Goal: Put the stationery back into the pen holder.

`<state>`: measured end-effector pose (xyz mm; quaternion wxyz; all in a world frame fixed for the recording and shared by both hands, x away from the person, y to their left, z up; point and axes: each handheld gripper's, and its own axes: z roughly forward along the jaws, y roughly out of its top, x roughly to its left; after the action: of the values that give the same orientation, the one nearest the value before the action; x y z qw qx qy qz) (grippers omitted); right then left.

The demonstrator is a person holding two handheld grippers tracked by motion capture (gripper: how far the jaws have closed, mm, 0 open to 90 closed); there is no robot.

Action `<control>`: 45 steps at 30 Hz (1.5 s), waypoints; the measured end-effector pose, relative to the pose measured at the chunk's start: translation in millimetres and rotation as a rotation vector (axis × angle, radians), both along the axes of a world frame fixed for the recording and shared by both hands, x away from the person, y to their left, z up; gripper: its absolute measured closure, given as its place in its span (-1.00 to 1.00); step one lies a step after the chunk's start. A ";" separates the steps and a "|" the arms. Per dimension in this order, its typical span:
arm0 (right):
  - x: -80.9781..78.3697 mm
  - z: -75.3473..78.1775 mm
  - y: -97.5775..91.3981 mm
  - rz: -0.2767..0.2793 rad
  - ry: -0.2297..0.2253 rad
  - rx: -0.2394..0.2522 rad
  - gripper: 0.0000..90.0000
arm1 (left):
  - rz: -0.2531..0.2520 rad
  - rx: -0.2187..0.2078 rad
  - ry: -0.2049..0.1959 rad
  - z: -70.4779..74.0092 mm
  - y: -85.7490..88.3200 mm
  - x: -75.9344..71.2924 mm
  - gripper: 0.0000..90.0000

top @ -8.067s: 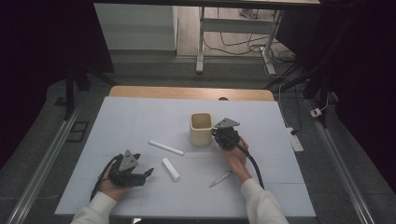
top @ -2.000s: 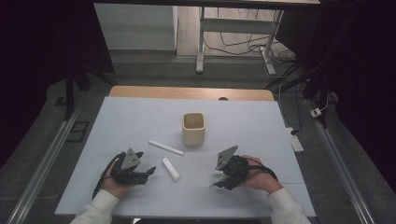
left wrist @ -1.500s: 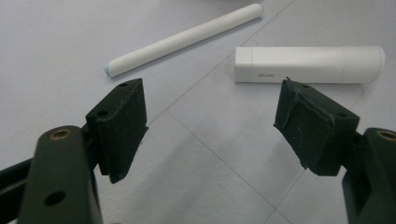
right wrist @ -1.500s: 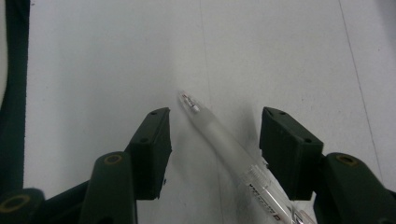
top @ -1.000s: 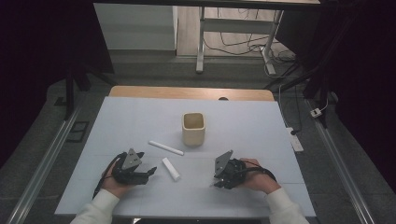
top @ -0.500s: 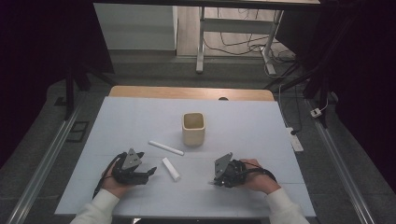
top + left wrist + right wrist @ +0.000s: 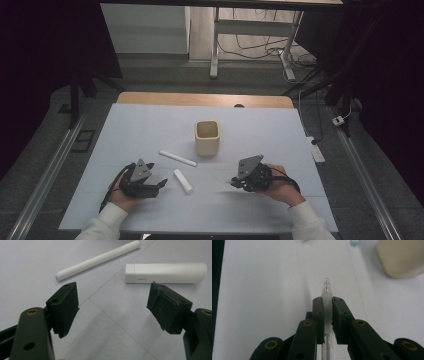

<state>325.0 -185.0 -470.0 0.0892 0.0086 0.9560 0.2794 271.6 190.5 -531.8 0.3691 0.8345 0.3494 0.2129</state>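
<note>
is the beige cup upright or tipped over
Upright. In the high view the beige cup stands on the white table with its open mouth facing up; what is inside cannot be told.

Small grey lettering sits on my white tube [image 7: 166,272], just beside its cap seam. It is too blurred for me to read for certain.

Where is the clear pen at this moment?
The clear pen is clamped between the right gripper jaws, near the table's front right, below-right of the beige cup.
</note>
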 end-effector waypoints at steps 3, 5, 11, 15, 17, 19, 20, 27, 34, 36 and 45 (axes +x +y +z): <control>1.5 8.6 -5.2 -0.030 -0.012 0.043 0.79 | 0.000 0.001 0.000 -0.1 -0.2 0.1 -0.44; 2.6 13.7 -8.6 -0.053 -0.025 0.080 0.79 | 0.000 0.001 0.000 -0.1 -0.2 0.1 -0.44; 4.8 24.9 -16.3 -0.138 -0.061 0.192 0.79 | 0.001 0.001 0.001 -0.2 -0.2 0.2 -0.44; 6.6 28.7 -19.5 -0.194 -0.080 0.250 0.79 | 0.000 0.000 0.000 0.1 0.0 0.0 -0.44; 6.9 30.2 -20.7 -0.219 -0.090 0.280 0.79 | 0.001 0.000 0.000 0.1 0.0 0.0 -0.44; 7.1 31.9 -21.3 -0.242 -0.097 0.310 0.79 | 0.001 0.000 0.000 0.0 0.0 0.0 -0.44; 7.0 32.9 -21.6 -0.253 -0.101 0.320 0.79 | 0.001 0.000 0.000 0.0 0.0 0.0 -0.44; 5.0 38.1 -22.0 -0.304 -0.137 0.381 0.79 | 0.002 0.001 0.001 0.0 -0.2 0.1 -0.44; 3.0 43.9 -20.7 -0.327 -0.169 0.430 0.79 | 0.004 0.002 0.002 -0.3 -0.3 0.3 -0.44; 2.7 45.5 -19.7 -0.335 -0.185 0.445 0.79 | 0.004 0.001 0.004 -0.4 -0.5 0.4 -0.44; 8.1 54.5 -13.1 -0.370 -0.214 0.538 0.79 | 0.003 0.003 0.004 -0.5 -0.7 0.4 -0.44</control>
<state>333.1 -198.1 -415.5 0.2328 0.1758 0.8156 0.4997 272.0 189.8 -532.2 0.3667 0.8349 0.3512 0.2124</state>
